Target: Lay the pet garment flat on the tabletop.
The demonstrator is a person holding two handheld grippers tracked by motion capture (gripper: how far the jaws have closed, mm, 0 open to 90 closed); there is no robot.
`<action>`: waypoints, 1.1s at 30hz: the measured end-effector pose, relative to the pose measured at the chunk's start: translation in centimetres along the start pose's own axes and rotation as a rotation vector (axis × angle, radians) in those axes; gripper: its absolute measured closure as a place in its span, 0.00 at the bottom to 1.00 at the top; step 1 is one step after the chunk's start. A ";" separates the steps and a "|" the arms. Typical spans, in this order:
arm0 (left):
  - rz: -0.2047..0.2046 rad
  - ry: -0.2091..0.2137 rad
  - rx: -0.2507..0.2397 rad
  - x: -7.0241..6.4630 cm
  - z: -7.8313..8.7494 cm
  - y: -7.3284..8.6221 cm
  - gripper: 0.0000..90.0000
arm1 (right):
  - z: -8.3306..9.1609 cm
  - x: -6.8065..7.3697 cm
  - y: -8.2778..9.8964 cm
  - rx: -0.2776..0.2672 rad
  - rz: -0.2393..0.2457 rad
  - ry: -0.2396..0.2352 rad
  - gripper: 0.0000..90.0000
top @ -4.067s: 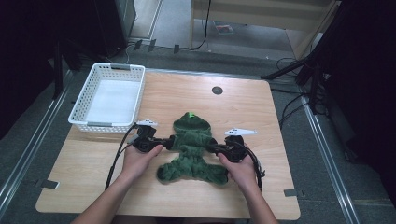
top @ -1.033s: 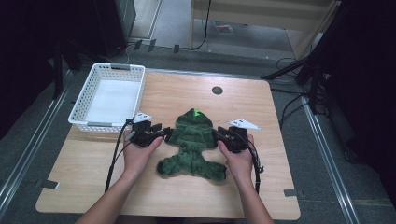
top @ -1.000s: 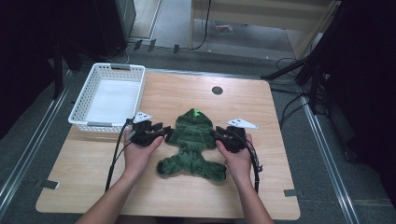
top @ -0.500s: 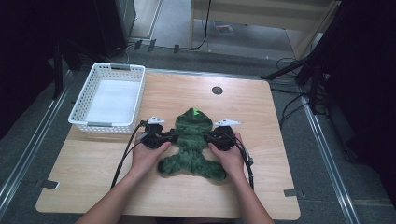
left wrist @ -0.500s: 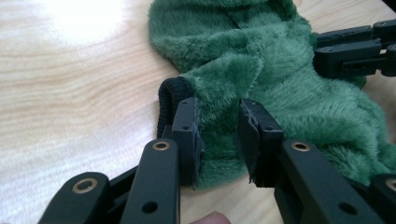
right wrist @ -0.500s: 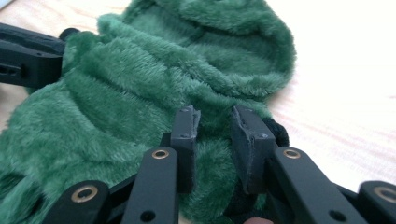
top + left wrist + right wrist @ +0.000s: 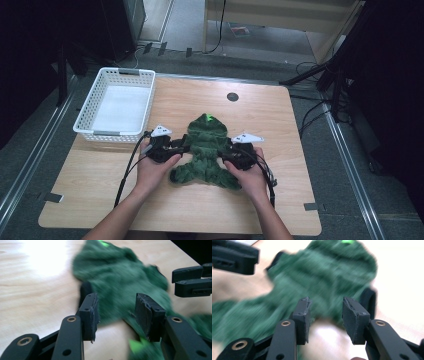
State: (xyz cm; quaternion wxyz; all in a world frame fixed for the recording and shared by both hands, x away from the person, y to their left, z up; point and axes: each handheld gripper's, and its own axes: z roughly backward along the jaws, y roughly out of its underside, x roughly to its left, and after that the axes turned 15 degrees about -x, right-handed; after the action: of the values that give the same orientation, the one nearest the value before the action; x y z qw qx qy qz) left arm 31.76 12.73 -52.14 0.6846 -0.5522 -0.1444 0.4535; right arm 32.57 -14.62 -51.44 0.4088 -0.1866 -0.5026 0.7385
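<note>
A dark green fuzzy hooded garment (image 7: 207,150) lies flat on the wooden table (image 7: 280,125), hood pointing away, with a bright green spot at its top. My left gripper (image 7: 177,145) is open at the garment's left side. In the left gripper view the left gripper (image 7: 116,310) has its jaws apart just short of the garment (image 7: 120,282) and its black cuff. My right gripper (image 7: 227,152) is open at the right side. In the right gripper view the right gripper (image 7: 325,315) stands before the garment (image 7: 319,277), with bare table between its pads.
A white plastic basket (image 7: 90,107) with nothing in it stands at the table's back left. A black round grommet (image 7: 232,96) sits near the far edge. Cables trail from both grippers toward the front edge. Dark equipment and stands surround the table.
Four seconds ago the grippers were set wider at the spread sleeves. They came inward over the garment, which now looks narrower, and since half a second ago they have eased back slightly.
</note>
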 end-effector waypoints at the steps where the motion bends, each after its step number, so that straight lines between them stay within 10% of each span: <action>1: -0.005 0.019 0.011 -0.3 0.1 0.3 0.60 | 0.5 0.5 0.4 0.011 0.003 -0.015 0.65; 6: -0.028 0.055 0.069 -1.7 -0.6 1.6 0.60 | 0.6 1.6 1.5 0.069 -0.024 -0.066 0.65; 16: -0.024 0.047 0.093 -2.5 -1.3 2.8 0.78 | -0.5 2.1 2.4 0.117 0.108 0.016 0.87; 22: -0.023 0.012 0.004 -1.7 0.6 2.4 0.51 | 1.2 1.5 2.2 0.046 0.081 -0.078 0.65; 33: 0.016 0.012 0.020 0.0 5.6 4.9 0.54 | 7.4 -0.1 4.4 -0.001 -0.036 -0.029 0.57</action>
State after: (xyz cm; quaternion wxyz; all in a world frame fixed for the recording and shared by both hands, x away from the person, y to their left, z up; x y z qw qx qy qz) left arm 25.60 16.08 -54.52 0.6873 -0.5492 -0.1312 0.4569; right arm 25.66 -19.81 -52.26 0.4146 -0.1671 -0.5121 0.7335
